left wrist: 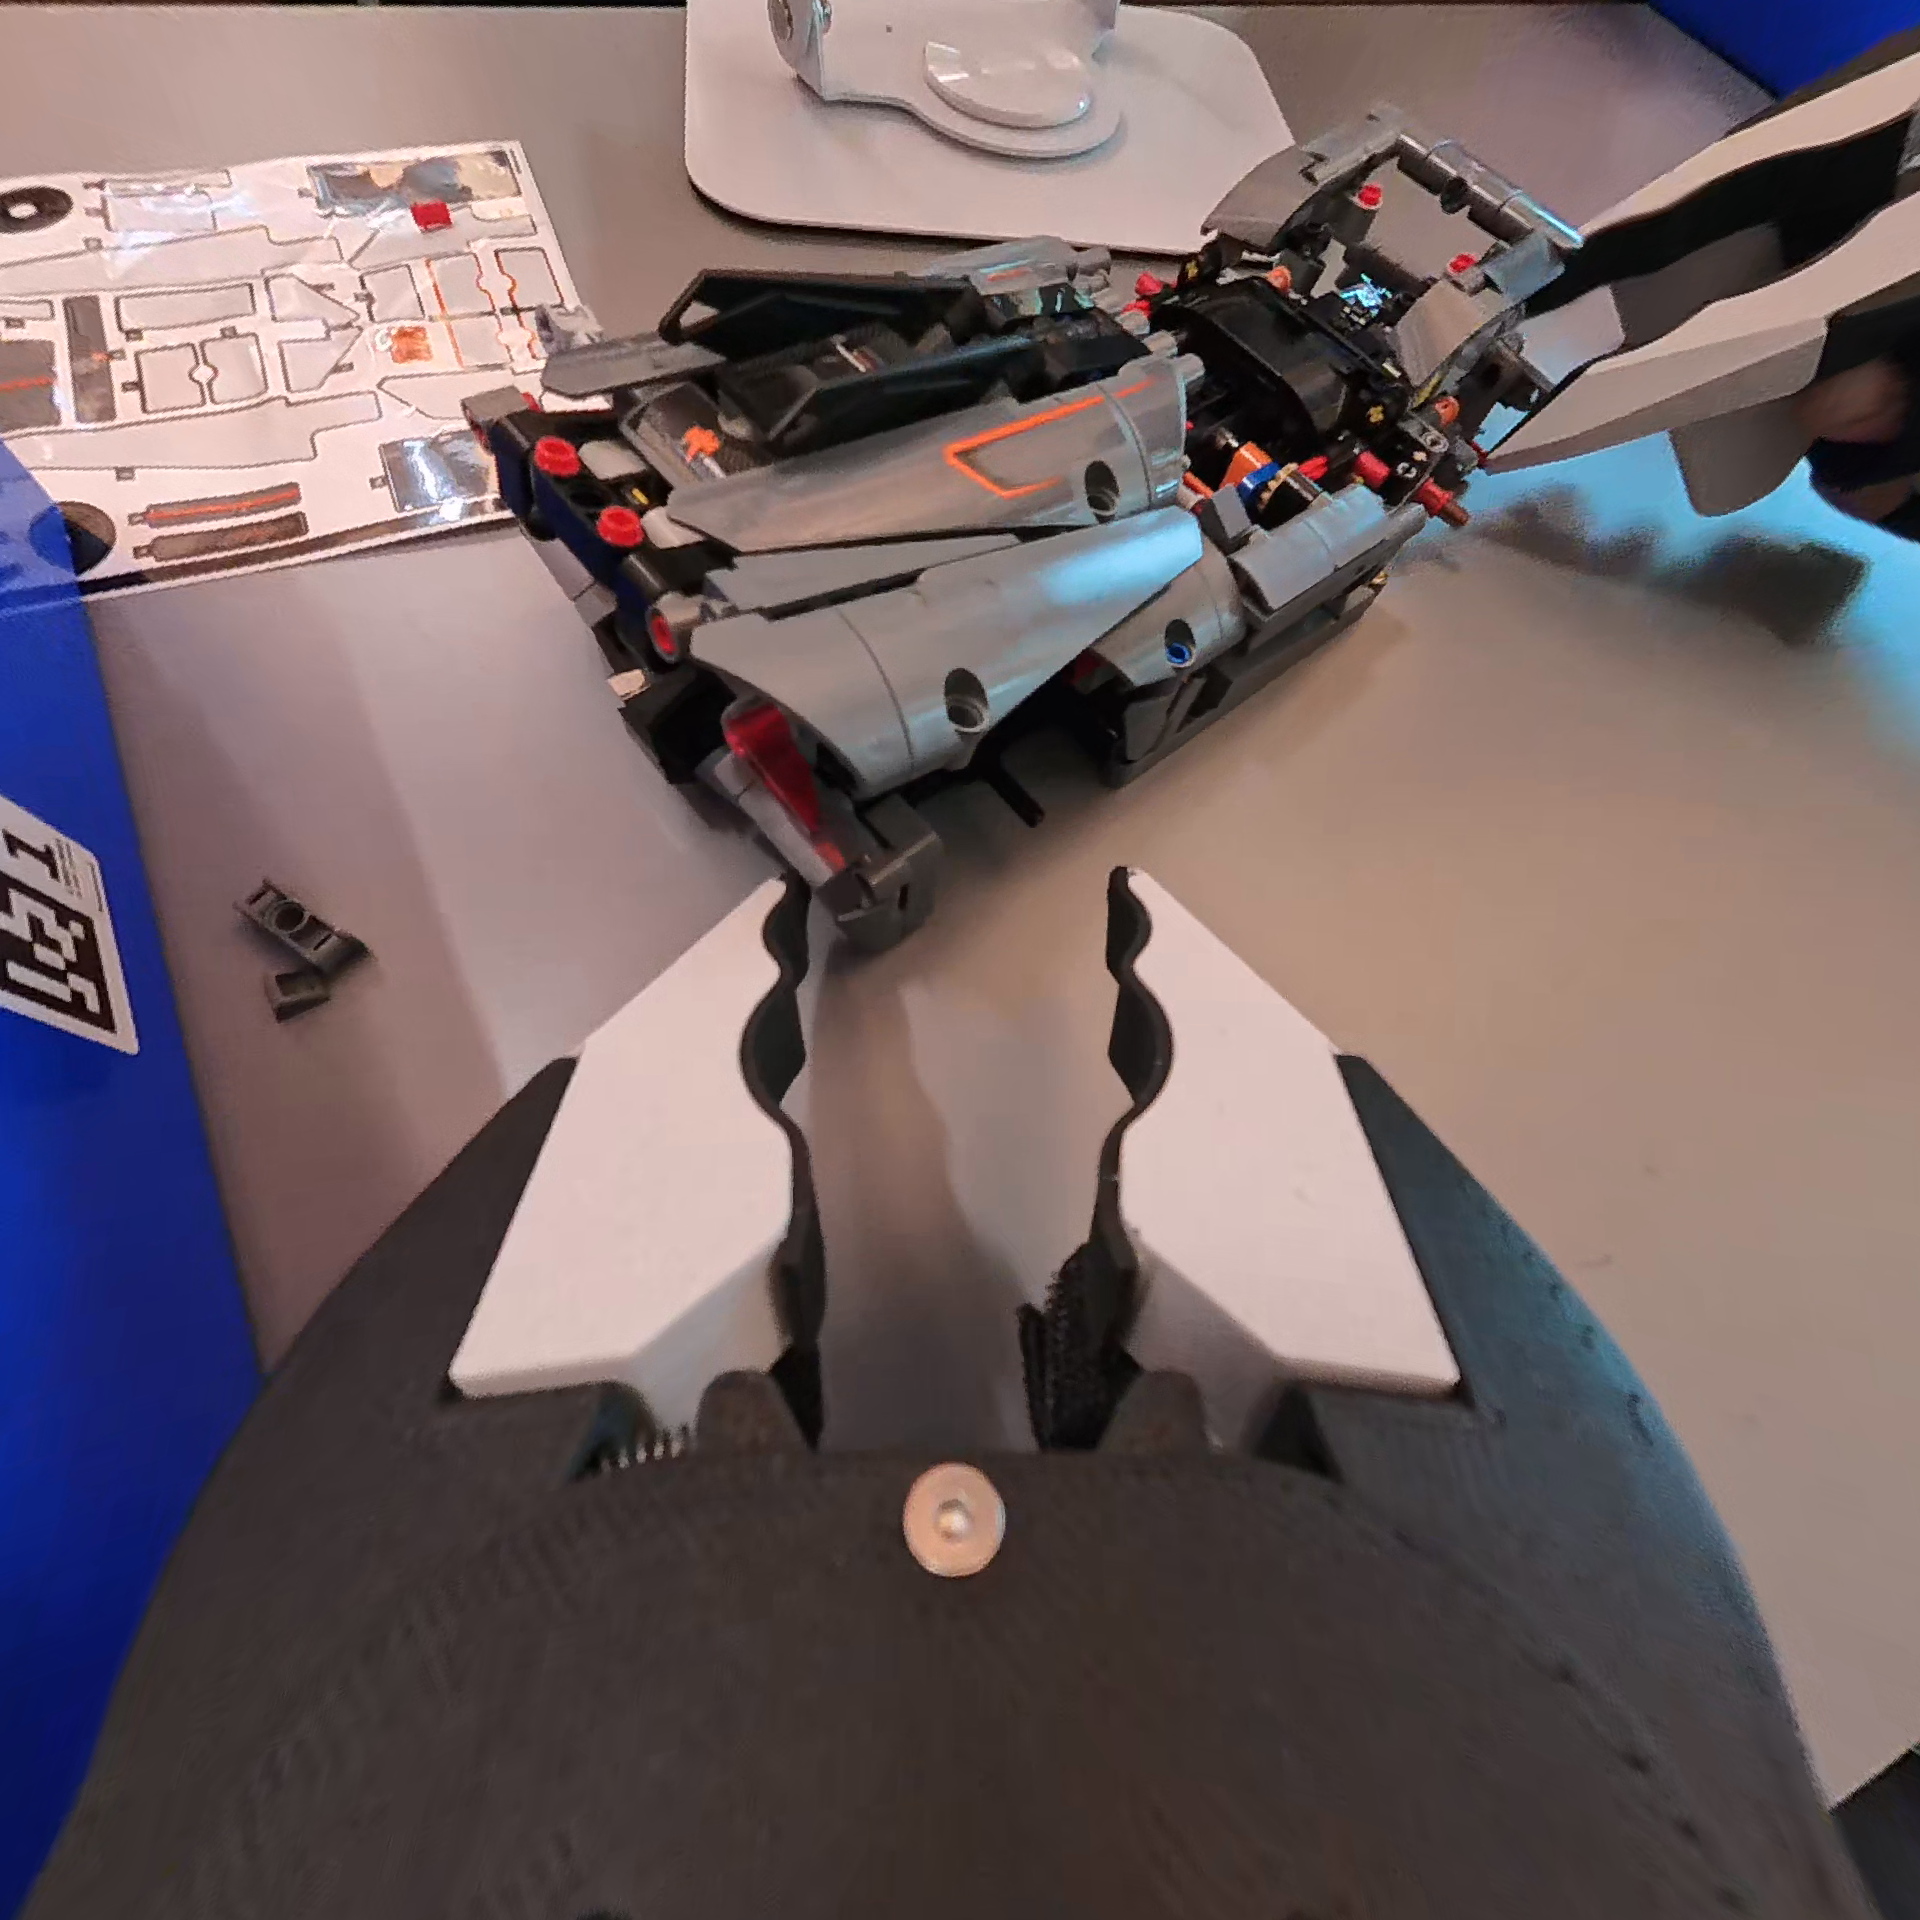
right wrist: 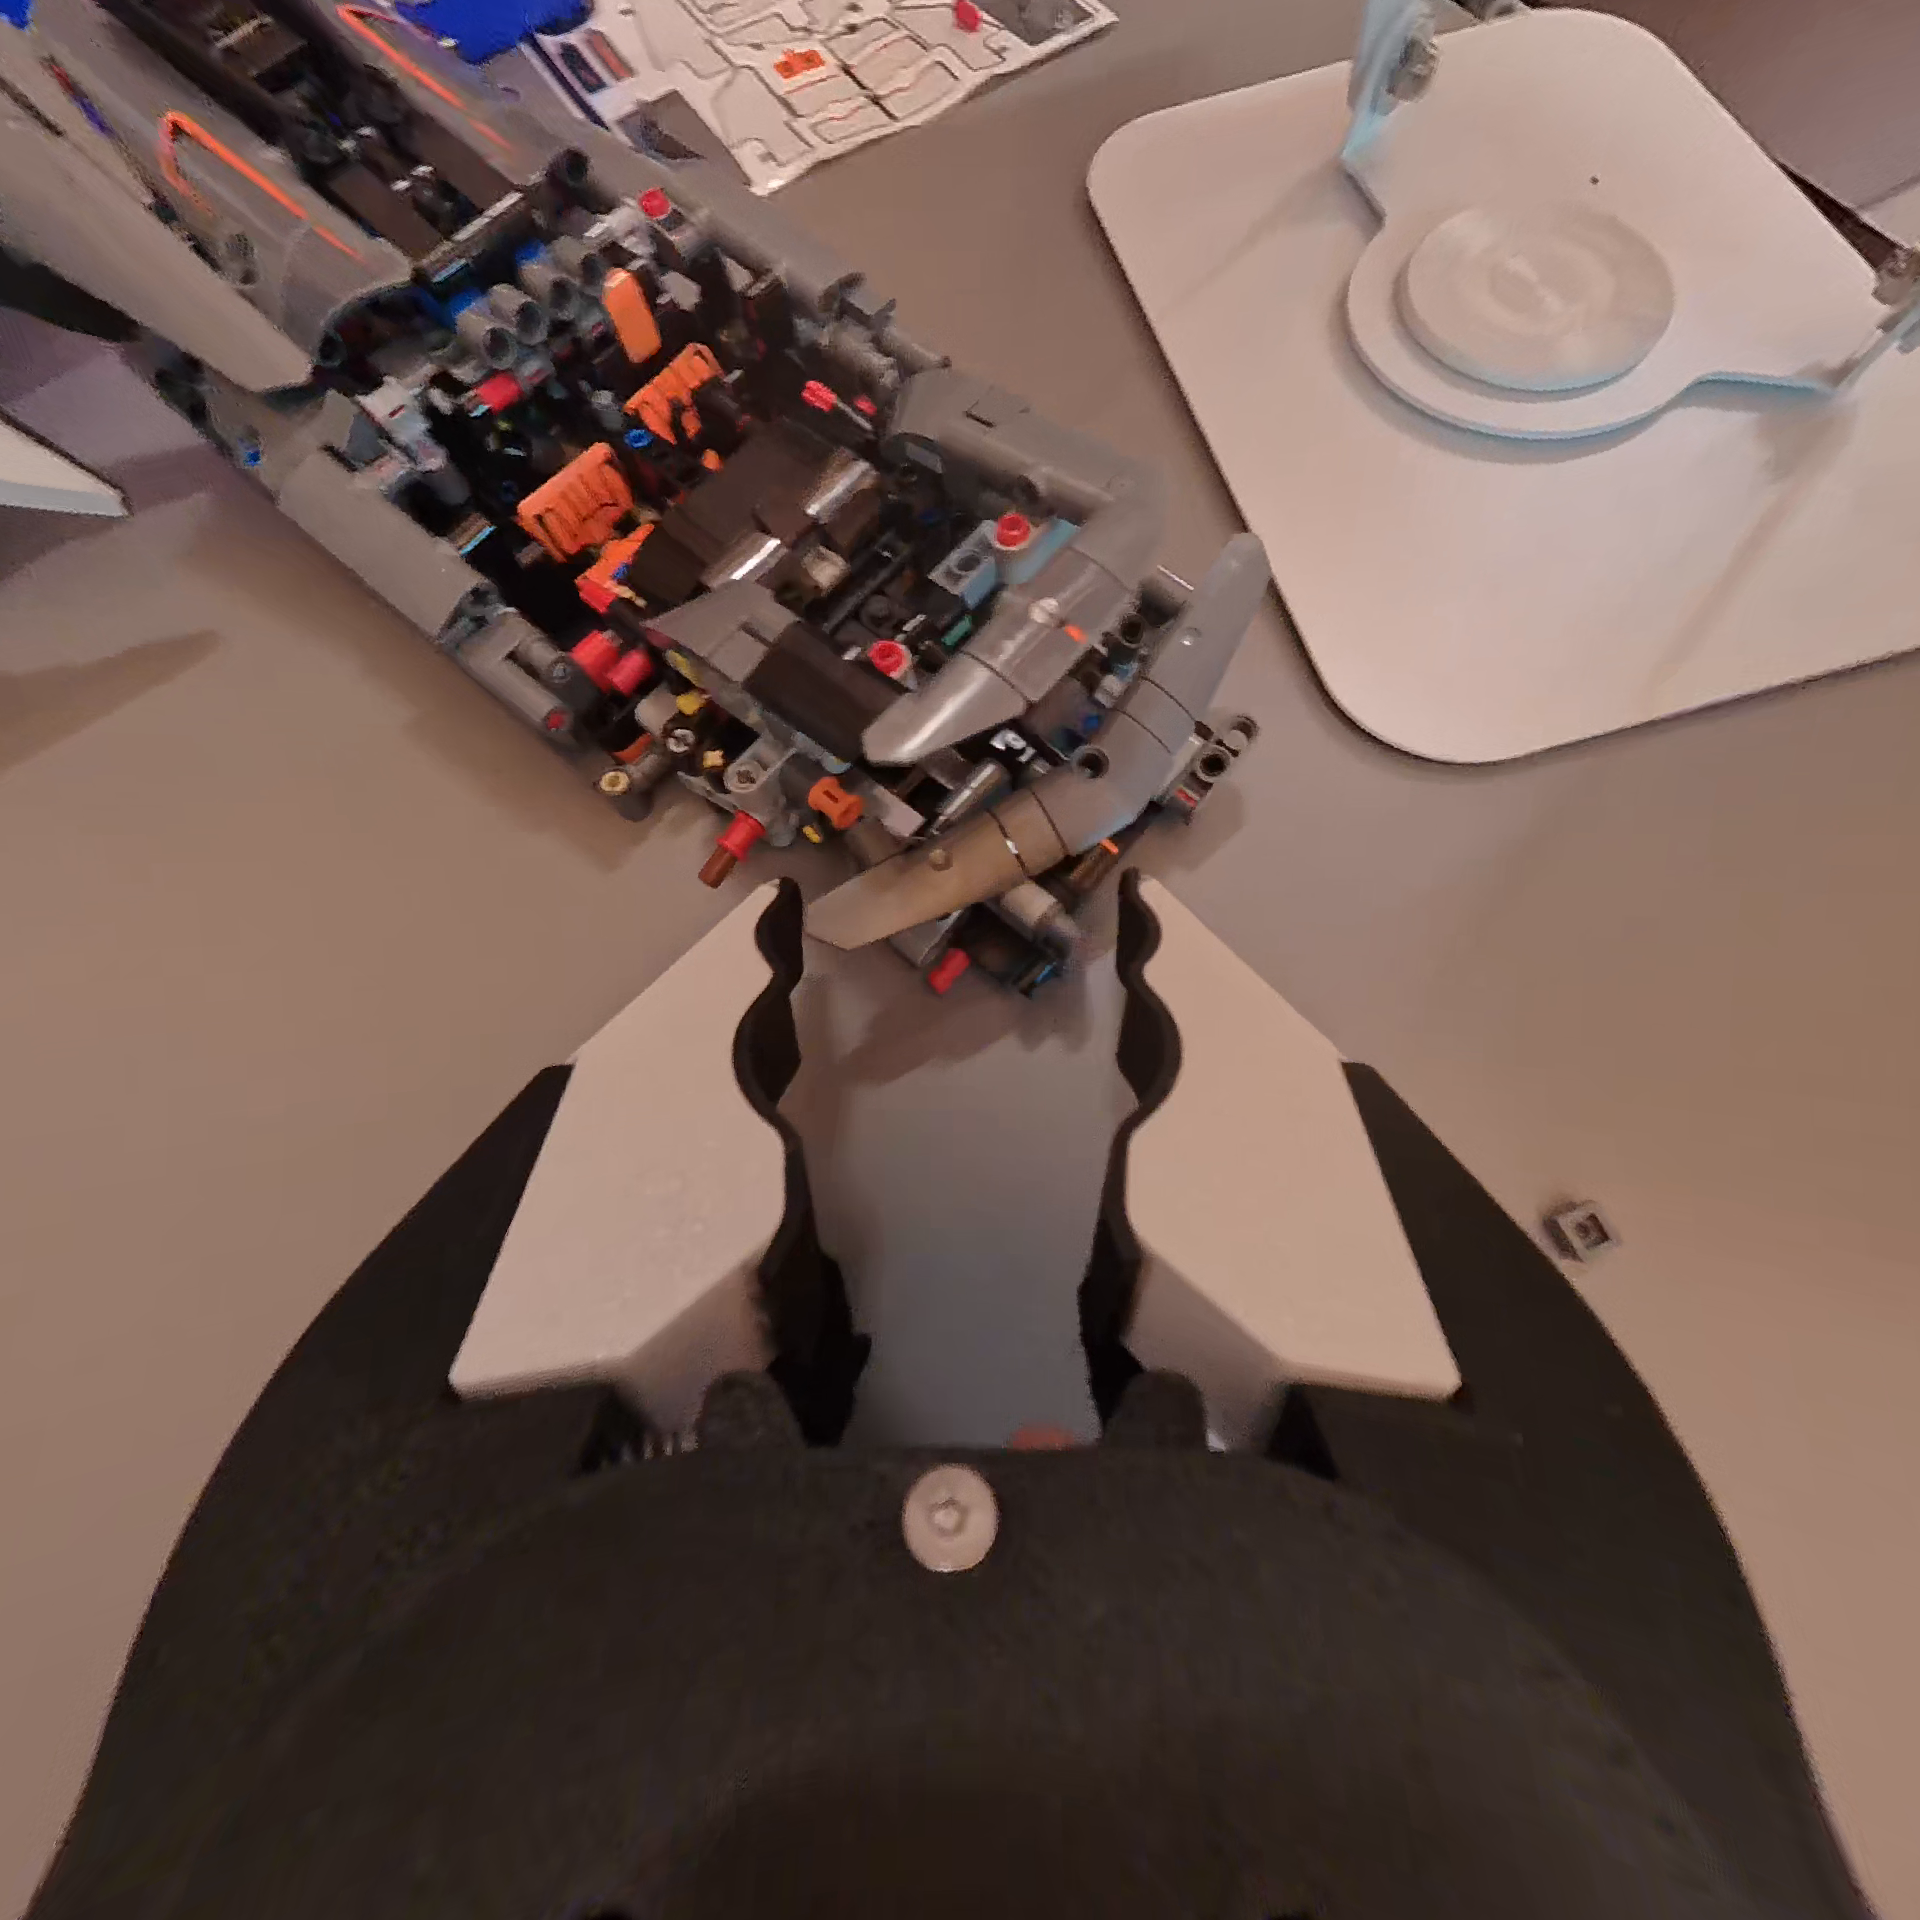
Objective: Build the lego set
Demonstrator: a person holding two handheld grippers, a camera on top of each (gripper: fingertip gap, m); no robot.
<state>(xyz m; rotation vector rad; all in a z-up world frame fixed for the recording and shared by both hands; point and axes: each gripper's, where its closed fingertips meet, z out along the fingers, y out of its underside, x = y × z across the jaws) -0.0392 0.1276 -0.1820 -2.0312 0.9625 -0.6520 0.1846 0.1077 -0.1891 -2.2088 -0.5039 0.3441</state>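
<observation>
I have both tongs spread wide and empty, one at each end of the half-built lego car (left wrist: 935, 520), which lies on the grey table (left wrist: 1455, 935) between them. My left gripper (left wrist: 956, 914) sits just short of the tail end, its left fingertip close beside the dark corner block under the red translucent piece (left wrist: 769, 769); I cannot tell whether it touches. My right gripper (right wrist: 951, 914) faces the open nose end, where a grey curved panel (right wrist: 977, 862) juts out just ahead of its tips. I judge the model fairly heavy for its bulk and stiff along the beam frame, but fragile at the skin: the smooth grey panels look slick and liable to pop off or swing if pinched. I would grip the dark frame beams low at either end, not the fins or the red pins. Two loose dark pieces (left wrist: 296, 951) lie well off to the left of my left tong, with the sticker sheet (left wrist: 260, 343) beyond.
</observation>
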